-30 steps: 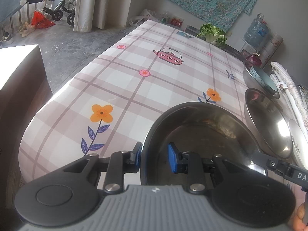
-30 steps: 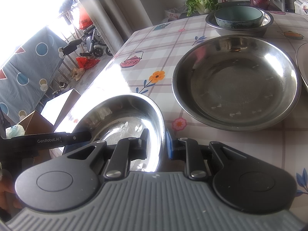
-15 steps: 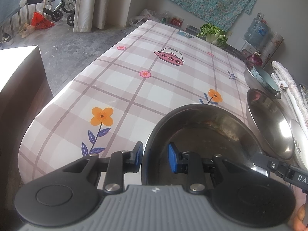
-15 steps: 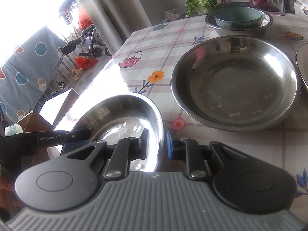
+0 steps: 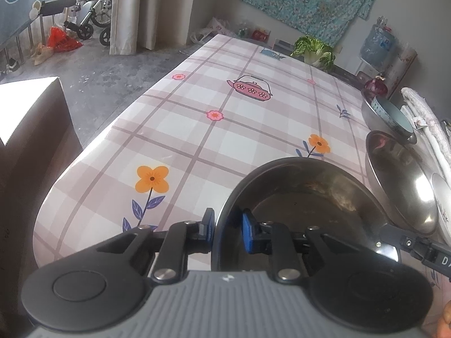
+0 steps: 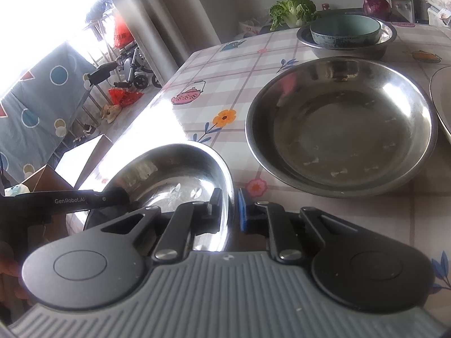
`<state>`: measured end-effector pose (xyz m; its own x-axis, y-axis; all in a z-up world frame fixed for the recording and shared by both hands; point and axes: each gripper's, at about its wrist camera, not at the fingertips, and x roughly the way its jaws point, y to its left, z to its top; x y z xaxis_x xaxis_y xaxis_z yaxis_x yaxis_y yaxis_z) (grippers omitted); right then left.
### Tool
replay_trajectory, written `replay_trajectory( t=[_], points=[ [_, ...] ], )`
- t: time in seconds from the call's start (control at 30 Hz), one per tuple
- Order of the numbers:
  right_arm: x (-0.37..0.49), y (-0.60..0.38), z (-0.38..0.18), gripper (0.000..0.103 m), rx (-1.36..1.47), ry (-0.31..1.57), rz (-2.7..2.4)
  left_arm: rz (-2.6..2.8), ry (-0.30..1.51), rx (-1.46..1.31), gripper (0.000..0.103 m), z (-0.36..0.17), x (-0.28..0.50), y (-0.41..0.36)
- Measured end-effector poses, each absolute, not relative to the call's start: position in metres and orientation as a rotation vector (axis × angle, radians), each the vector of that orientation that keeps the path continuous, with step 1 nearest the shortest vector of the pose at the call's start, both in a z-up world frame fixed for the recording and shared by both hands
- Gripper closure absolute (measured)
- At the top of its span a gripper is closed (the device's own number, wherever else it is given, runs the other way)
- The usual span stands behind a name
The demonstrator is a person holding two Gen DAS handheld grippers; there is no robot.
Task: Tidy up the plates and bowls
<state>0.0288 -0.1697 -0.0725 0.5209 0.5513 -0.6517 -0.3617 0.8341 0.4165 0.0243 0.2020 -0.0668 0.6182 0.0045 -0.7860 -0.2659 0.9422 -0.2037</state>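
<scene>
1. Strong daylight enters from the window (image 6: 42, 14) at the upper left of the right wrist view; this area is burnt out to pure white.
2. The same light makes a white glare on the tabletop (image 6: 157, 129) and bright spots inside the small steel bowl (image 6: 174, 174).
3. The left wrist view is softer and more even; the bowl (image 5: 304, 205) there looks dark.
4. Both views bend at the edges, with black corners.
5. Far things are a little soft.
</scene>
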Motion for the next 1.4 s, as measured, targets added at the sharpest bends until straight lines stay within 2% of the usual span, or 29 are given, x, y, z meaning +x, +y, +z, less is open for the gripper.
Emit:
replay_trajectory(
  t=[0.83, 1.0, 1.4],
  points=[
    [0.010, -0.163, -0.077, 0.093, 0.170, 0.872, 0.553, 0.132, 0.950, -0.269, 0.080, -0.066, 0.007, 0.201],
    [0.009, -0.162, -0.076, 0.093, 0.161, 0.867, 0.554, 0.138, 0.943, -0.264, 0.084, -0.066, 0.004, 0.198],
    [0.005, -0.162, -0.072, 0.093, 0.142, 0.847, 0.552, 0.148, 0.925, -0.251, 0.084, -0.063, 0.002, 0.196]
  ],
)
